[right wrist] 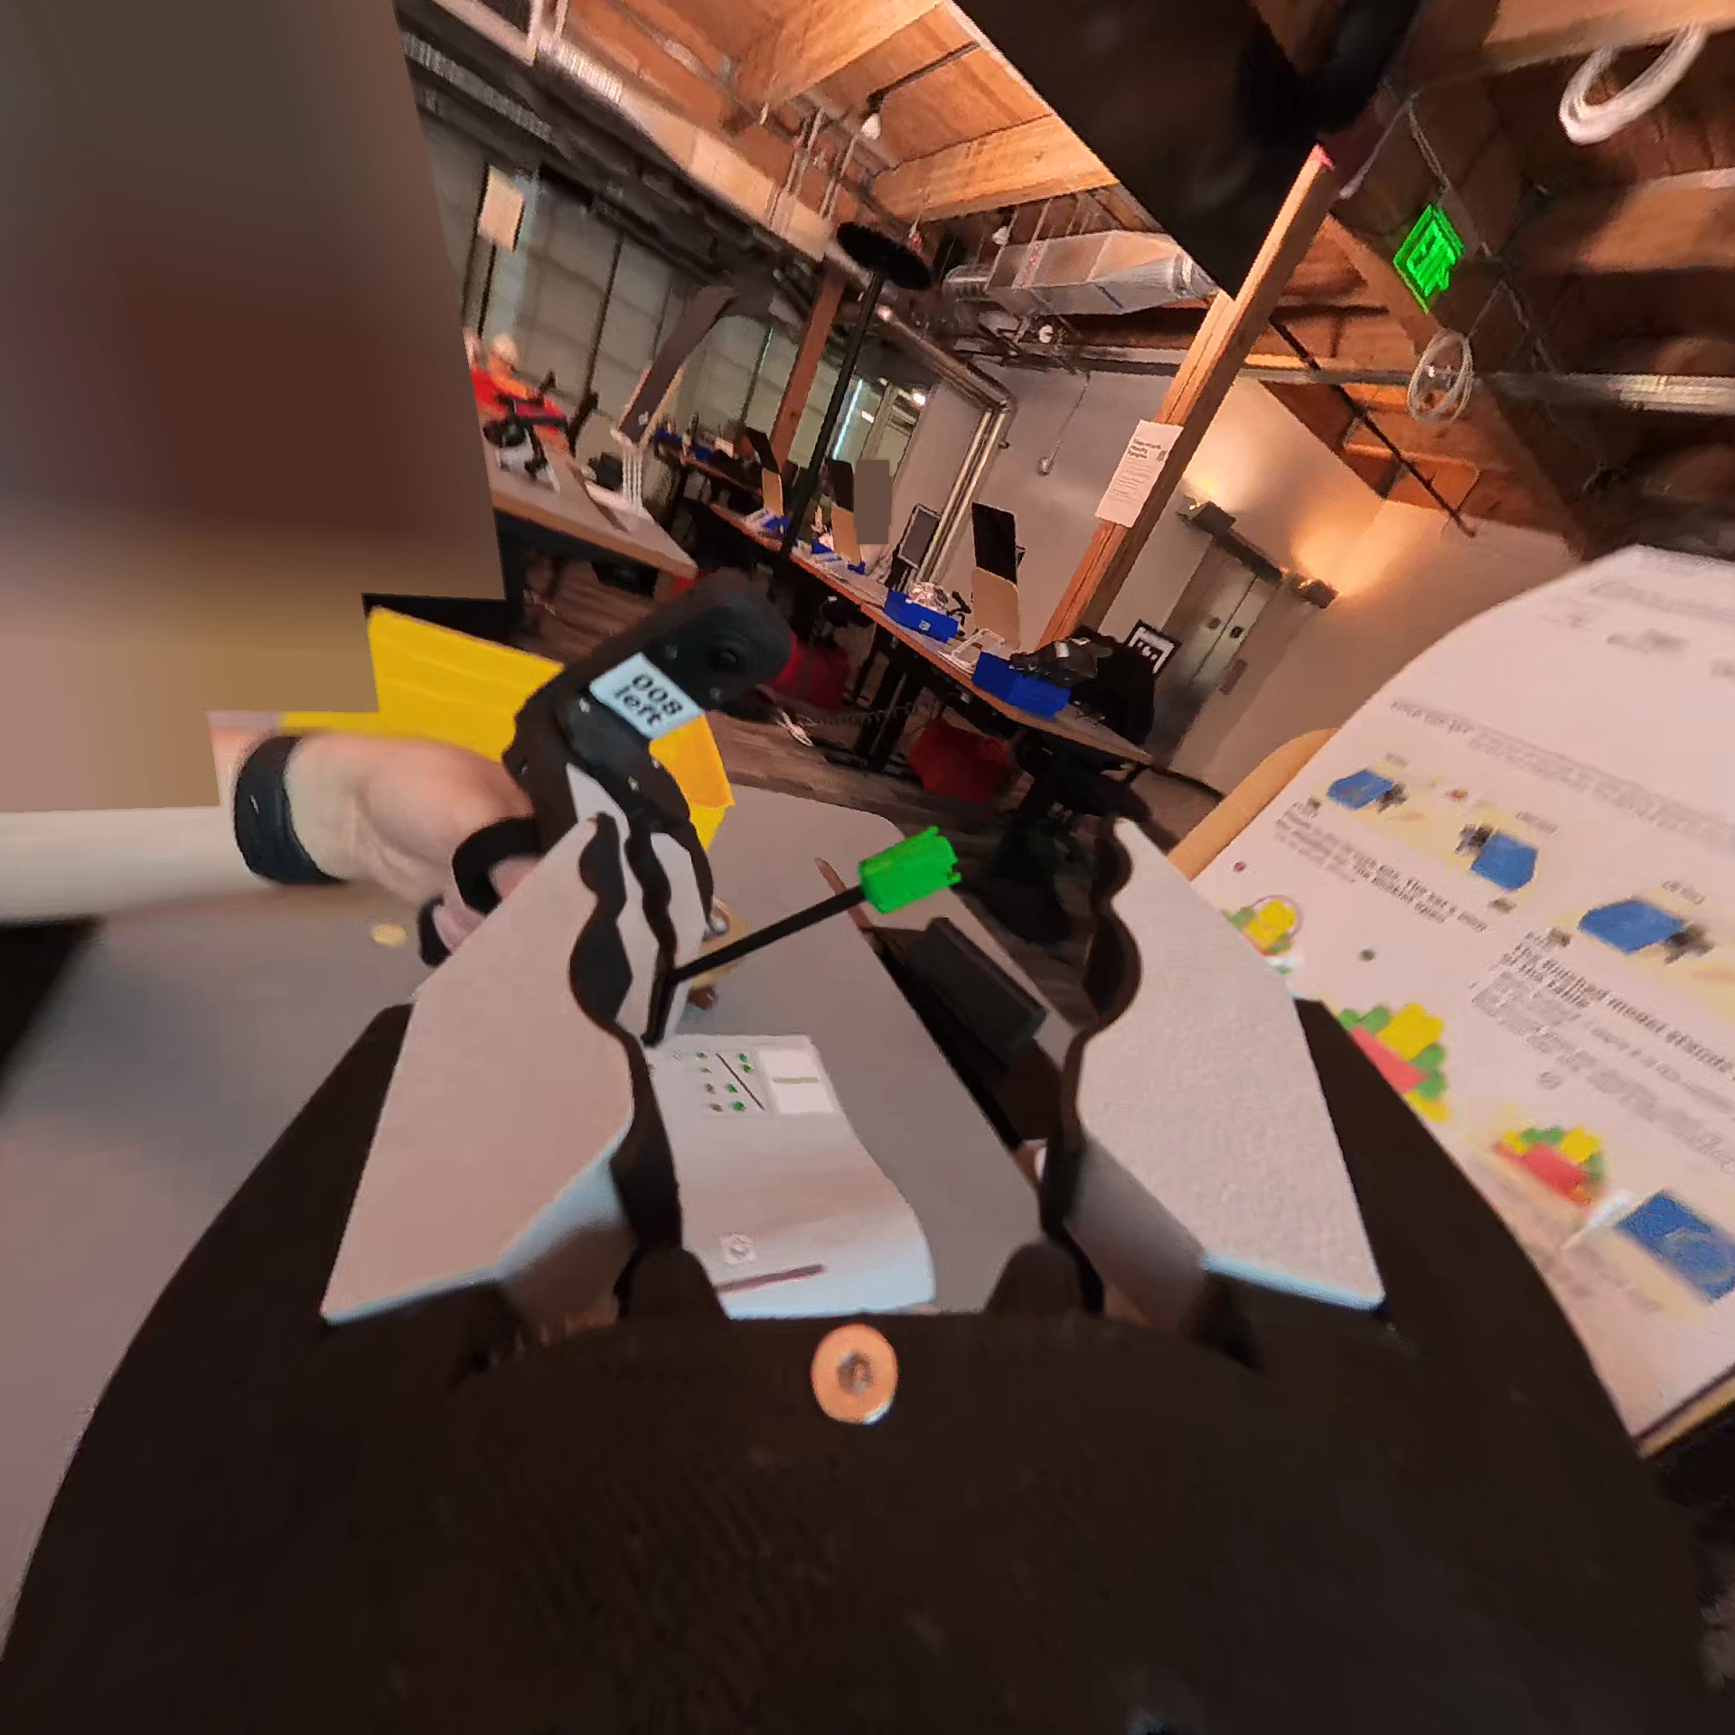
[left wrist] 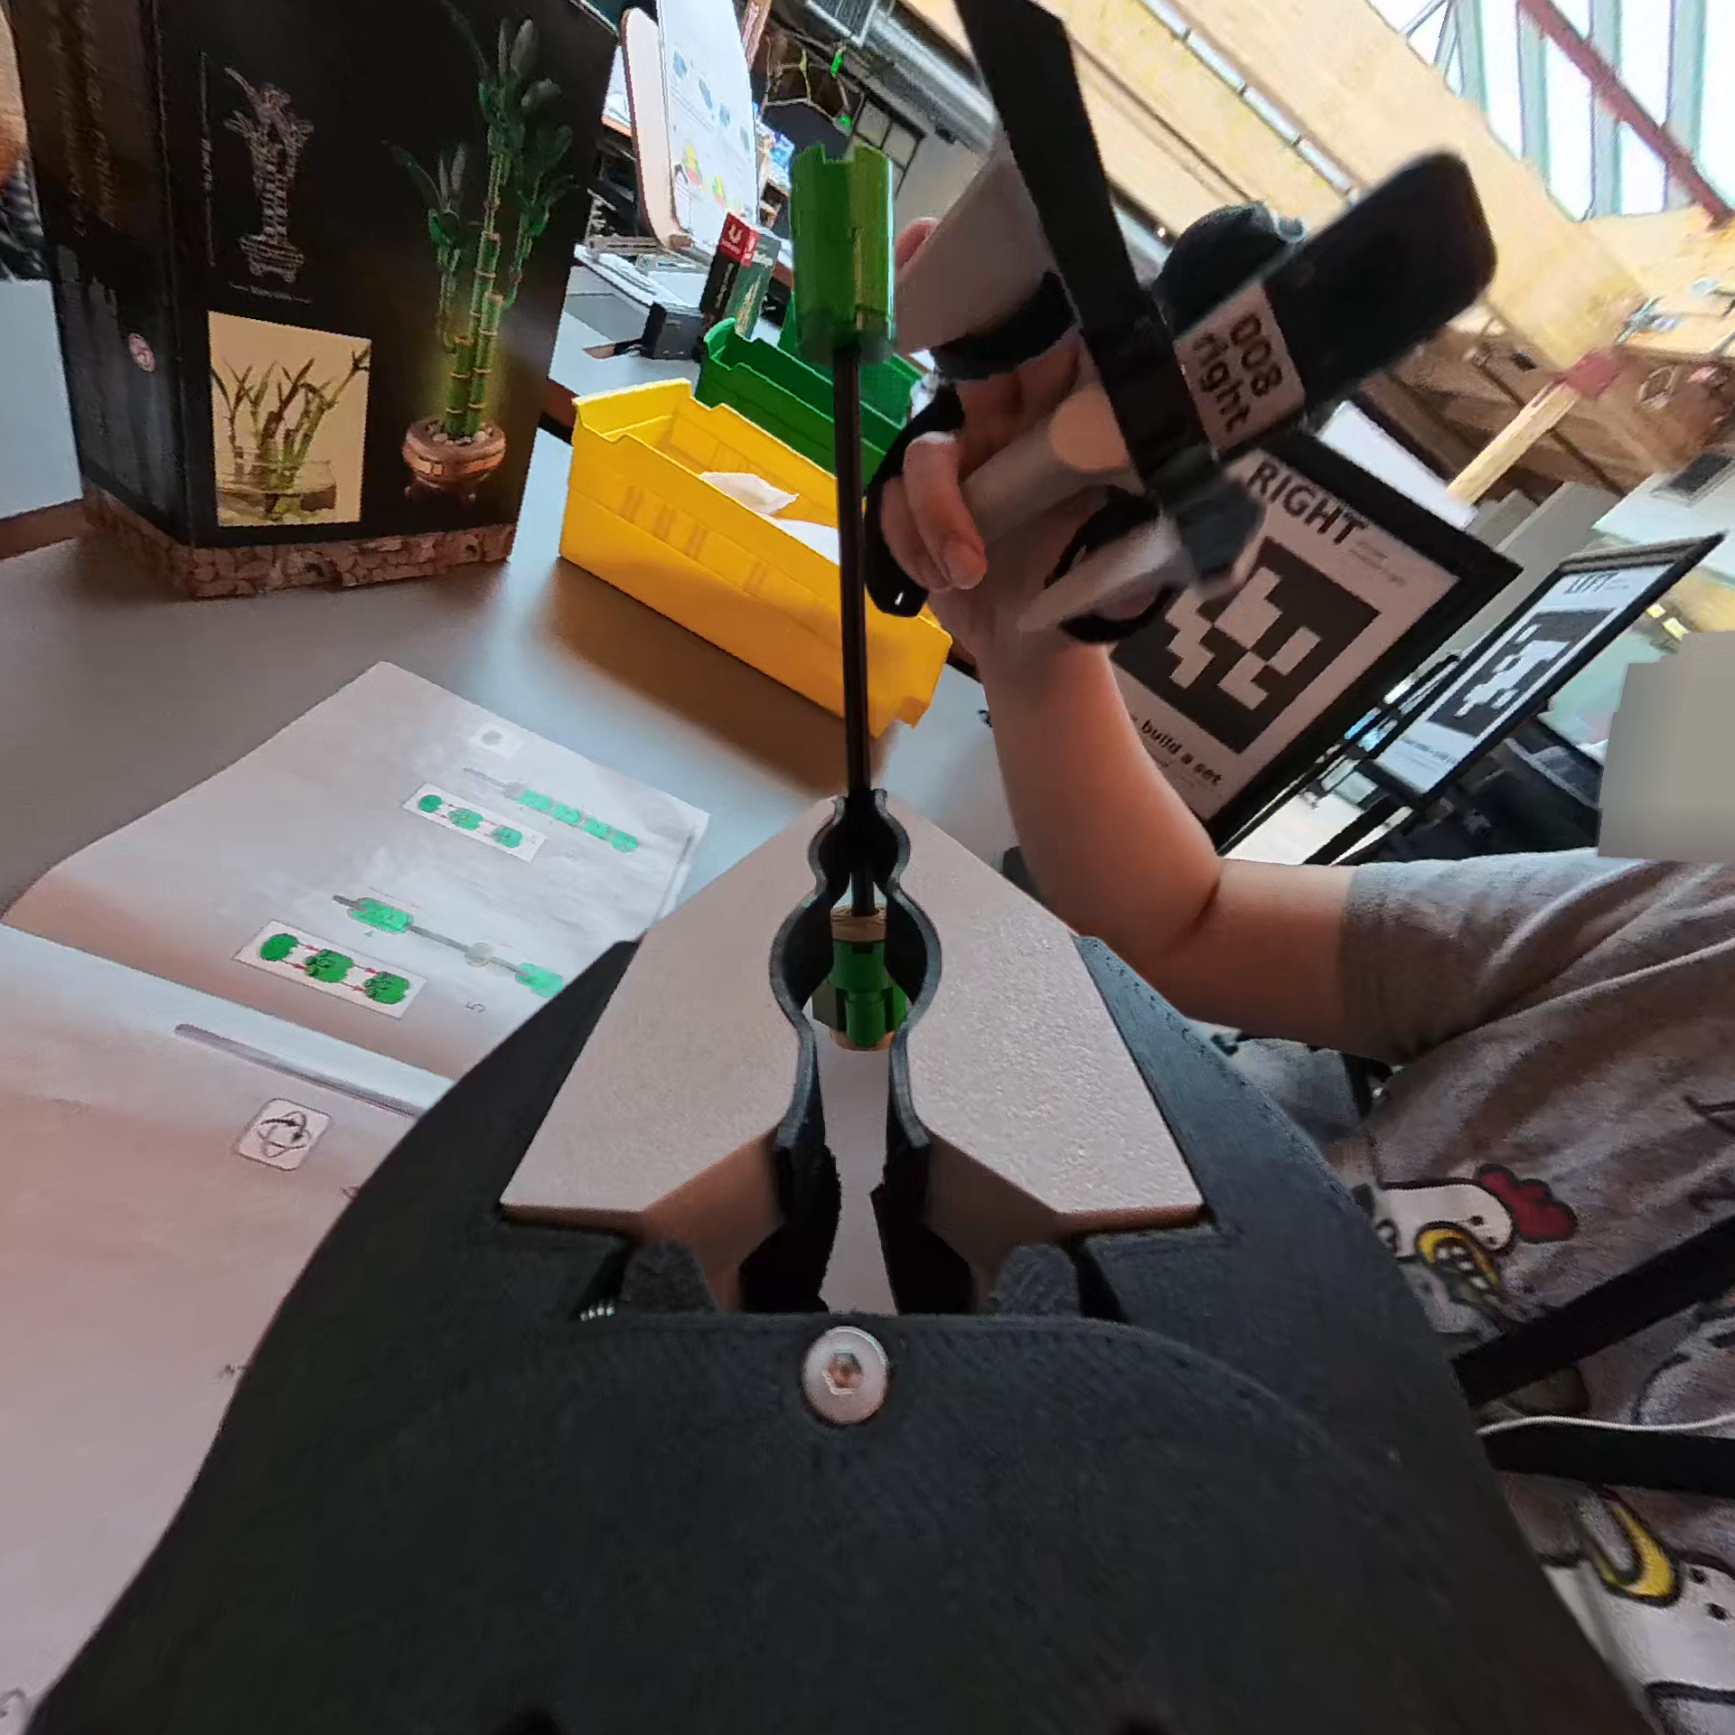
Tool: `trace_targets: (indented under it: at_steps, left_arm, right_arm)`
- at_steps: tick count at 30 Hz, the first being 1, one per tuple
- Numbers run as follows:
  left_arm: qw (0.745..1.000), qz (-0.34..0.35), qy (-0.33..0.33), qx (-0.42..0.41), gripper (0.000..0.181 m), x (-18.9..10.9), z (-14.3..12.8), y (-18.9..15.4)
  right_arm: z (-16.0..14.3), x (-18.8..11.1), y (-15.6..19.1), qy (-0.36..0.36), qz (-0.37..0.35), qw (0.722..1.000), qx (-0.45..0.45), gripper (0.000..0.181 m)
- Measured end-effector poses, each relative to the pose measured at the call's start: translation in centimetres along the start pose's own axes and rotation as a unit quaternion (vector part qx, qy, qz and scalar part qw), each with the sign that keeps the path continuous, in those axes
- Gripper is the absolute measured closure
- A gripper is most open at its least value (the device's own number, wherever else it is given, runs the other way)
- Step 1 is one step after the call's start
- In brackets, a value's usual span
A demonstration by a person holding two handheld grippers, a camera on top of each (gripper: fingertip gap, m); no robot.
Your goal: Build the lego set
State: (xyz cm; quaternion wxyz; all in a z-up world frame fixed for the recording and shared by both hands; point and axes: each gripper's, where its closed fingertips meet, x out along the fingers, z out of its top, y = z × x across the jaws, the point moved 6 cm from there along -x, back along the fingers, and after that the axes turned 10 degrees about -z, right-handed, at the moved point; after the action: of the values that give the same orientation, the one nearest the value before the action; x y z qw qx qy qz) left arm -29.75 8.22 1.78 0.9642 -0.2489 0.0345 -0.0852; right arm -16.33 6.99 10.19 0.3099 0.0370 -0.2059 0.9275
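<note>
While the grey table point(left wrist: 141, 676) is spread smooth and matt beneath everything, a tall dark cardboard box point(left wrist: 282, 282) printed with bamboo pictures is stood at its far left. Near it, an open instruction booklet point(left wrist: 310, 939) of glossy white paper is laid flat, and a yellow plastic bin point(left wrist: 742, 563) with ribbed walls is set beyond, a green bin point(left wrist: 798, 385) just behind that. At the right, black-framed marker boards point(left wrist: 1314, 620) are propped upright. A large printed sheet point(right wrist: 1502, 939) is seen blurred at the right of the right wrist view.

The left gripper point(left wrist: 856, 845), with pale grainy fingers point(left wrist: 676, 1033) edged in scalloped black, is closed tightly on a thin black axle point(left wrist: 852, 582); a small green-and-tan piece point(left wrist: 859, 986) on the axle is lodged in the hollow between the fingers. The axle is pointed away and upward, and a green ribbed cylinder point(left wrist: 840, 253) is carried at its far end.

The right gripper point(right wrist: 868, 958) is held wide apart and empty, raised just right of the cylinder without touching it.
</note>
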Motion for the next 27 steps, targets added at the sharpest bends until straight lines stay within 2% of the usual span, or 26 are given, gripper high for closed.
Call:
trace_targets:
  at_steps: [3, 5, 10, 12, 15, 18, 23, 25, 27]
  left_arm:
    - [0.999, 0.011, 0.028, 0.037, 0.181, 0.4, -0.4, 0.0]
    - [0.995, 0.030, 0.072, 0.060, 0.181, 0.6, -1.1, 0.3]
    - [0.966, 0.061, 0.223, 0.118, 0.181, 0.0, -3.5, 0.7]
    - [0.947, 0.085, 0.278, 0.139, 0.181, -0.5, -4.8, 1.0]
    - [0.929, 0.115, 0.325, 0.139, 0.181, -1.2, -7.4, 1.0]
    - [0.905, 0.138, 0.367, 0.166, 0.181, -2.5, -10.4, 0.2]
    - [0.859, 0.176, 0.404, 0.260, 0.181, -3.4, -13.3, -1.3]
    - [0.836, 0.187, 0.425, 0.292, 0.181, -3.5, -13.9, -1.9]
    - [0.824, 0.196, 0.433, 0.307, 0.181, -3.4, -14.5, -2.5]
  right_arm:
    - [-0.5, -0.3, -1.6, 0.012, 0.012, 0.992, 0.125, 0.100]
    - [-1.1, -0.9, -1.4, 0.037, 0.073, 0.984, 0.161, 0.115]
    - [-3.6, -2.3, 0.7, 0.138, 0.149, 0.979, 0.020, 0.125]
    - [-4.6, -3.0, 1.8, 0.183, 0.186, 0.965, 0.000, 0.131]
    - [-6.3, -3.3, 3.8, 0.229, 0.206, 0.951, -0.007, 0.141]
    - [-8.7, -4.5, 6.9, 0.234, 0.216, 0.948, -0.006, 0.147]
    - [-10.6, -5.6, 11.6, 0.165, 0.183, 0.968, 0.048, 0.143]
    - [-11.2, -5.6, 12.8, 0.172, 0.174, 0.969, 0.011, 0.141]
    - [-11.7, -5.4, 13.8, 0.197, 0.180, 0.963, -0.027, 0.146]
